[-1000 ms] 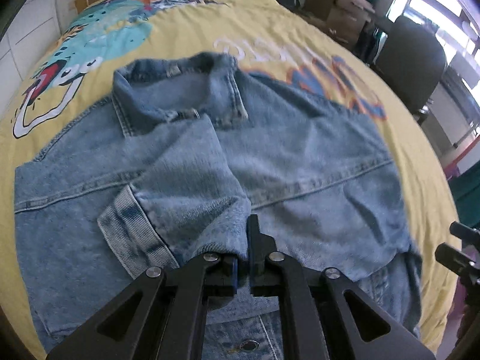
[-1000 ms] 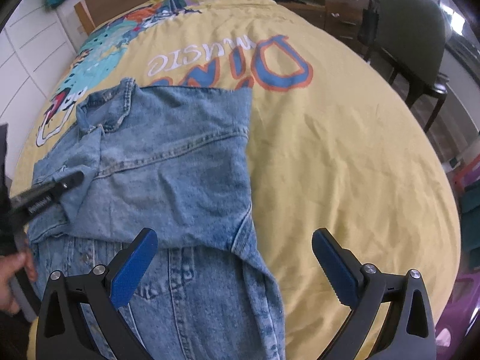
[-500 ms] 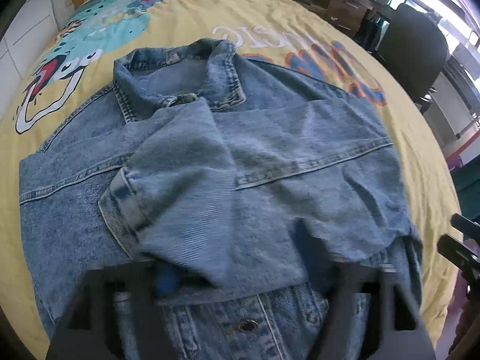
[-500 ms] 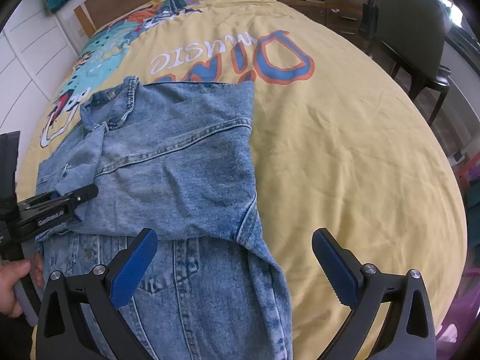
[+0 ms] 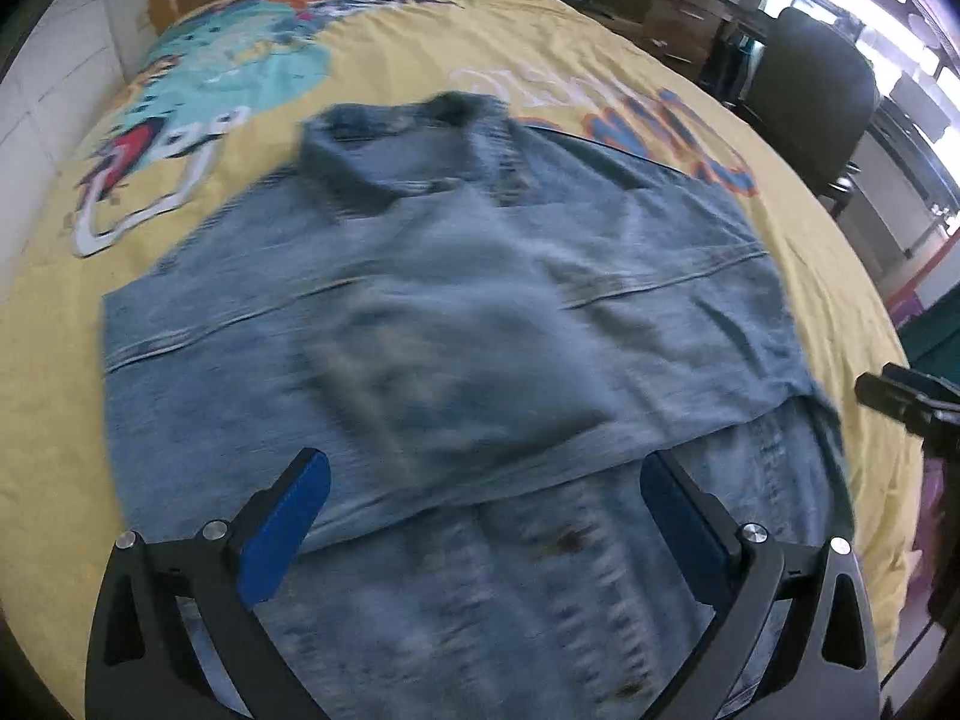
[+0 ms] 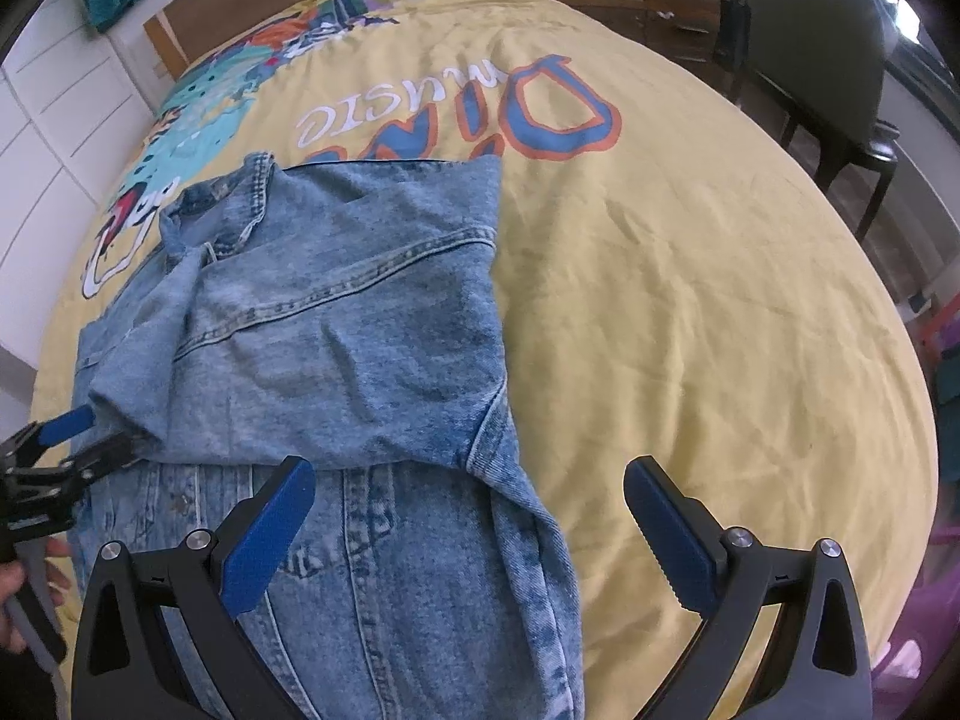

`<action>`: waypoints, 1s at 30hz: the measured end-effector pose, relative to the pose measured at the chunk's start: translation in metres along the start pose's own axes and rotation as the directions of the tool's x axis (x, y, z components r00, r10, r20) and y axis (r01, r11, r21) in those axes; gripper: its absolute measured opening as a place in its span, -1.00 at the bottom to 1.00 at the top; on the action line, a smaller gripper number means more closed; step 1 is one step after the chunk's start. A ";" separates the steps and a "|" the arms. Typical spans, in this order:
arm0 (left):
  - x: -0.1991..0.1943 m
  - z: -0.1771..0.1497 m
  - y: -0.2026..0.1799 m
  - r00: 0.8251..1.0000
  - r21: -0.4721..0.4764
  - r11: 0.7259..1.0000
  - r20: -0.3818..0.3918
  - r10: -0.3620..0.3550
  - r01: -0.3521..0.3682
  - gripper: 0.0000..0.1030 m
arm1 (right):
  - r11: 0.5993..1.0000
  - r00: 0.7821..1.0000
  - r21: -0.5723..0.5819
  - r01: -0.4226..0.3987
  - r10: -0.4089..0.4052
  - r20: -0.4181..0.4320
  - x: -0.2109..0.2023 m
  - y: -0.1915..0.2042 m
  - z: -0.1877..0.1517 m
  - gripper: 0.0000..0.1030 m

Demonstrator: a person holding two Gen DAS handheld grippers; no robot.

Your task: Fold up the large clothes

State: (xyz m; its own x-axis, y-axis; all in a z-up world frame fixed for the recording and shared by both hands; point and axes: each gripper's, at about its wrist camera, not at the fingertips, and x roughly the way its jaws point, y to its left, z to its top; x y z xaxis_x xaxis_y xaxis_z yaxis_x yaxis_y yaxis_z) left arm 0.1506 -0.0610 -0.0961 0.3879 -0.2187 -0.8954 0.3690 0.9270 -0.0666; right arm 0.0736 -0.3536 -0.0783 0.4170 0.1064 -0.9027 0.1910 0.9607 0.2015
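Two grippers, both wide apart, nothing pinched in either. Denim jacket (image 5: 456, 324) lies flat on the yellow bed cover (image 6: 690, 300), collar (image 5: 414, 150) at the far end, both sleeves folded in across the body.

Left gripper (image 5: 480, 504) sits over the near half of the jacket; its blue pads (image 5: 282, 528) straddle the folded sleeve's lower edge with clear air on both sides, no contact that I can see. Left view is motion-blurred, so fine detail on the cloth is unreadable.

Right gripper (image 6: 474, 516) hangs over the jacket's right edge: its left pad is over denim, its right pad over bare cover. From the right view the left gripper (image 6: 78, 438) shows at the jacket's left edge near the sleeve cuff, with a hand (image 6: 24, 594) on its handle.

Diff vs a second ago: left jaws were clamped on the sleeve cuff, and have just been opening; the sleeve now lies released on the jacket body, nothing between the pads. Left view also frames the jacket from further back. Right gripper's view is unchanged, jaws same spread.
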 end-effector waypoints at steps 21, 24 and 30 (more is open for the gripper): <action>0.021 -0.094 0.149 0.970 -0.213 0.950 -0.129 0.206 -0.230 0.98 | 0.925 0.999 -0.376 -0.049 0.044 -0.021 0.038 0.212 0.015 0.99; 0.019 -0.098 0.150 0.972 -0.227 0.948 -0.123 0.201 -0.224 0.98 | 0.898 0.999 -0.438 -0.038 0.032 -0.021 0.055 0.256 0.016 0.99; 0.015 -0.108 0.160 0.979 -0.250 0.948 -0.112 0.171 -0.194 0.98 | 0.856 0.997 -0.517 0.005 -0.041 -0.057 0.105 0.309 0.011 0.99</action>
State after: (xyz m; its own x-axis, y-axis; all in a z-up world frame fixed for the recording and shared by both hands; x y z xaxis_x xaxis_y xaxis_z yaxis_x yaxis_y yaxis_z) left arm 0.1244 0.1165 -0.1674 0.3484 -0.0214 -0.9371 0.0633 0.9980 0.0008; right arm 0.1859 -0.0480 -0.1067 0.3570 0.0814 -0.9305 -0.2941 0.9553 -0.0293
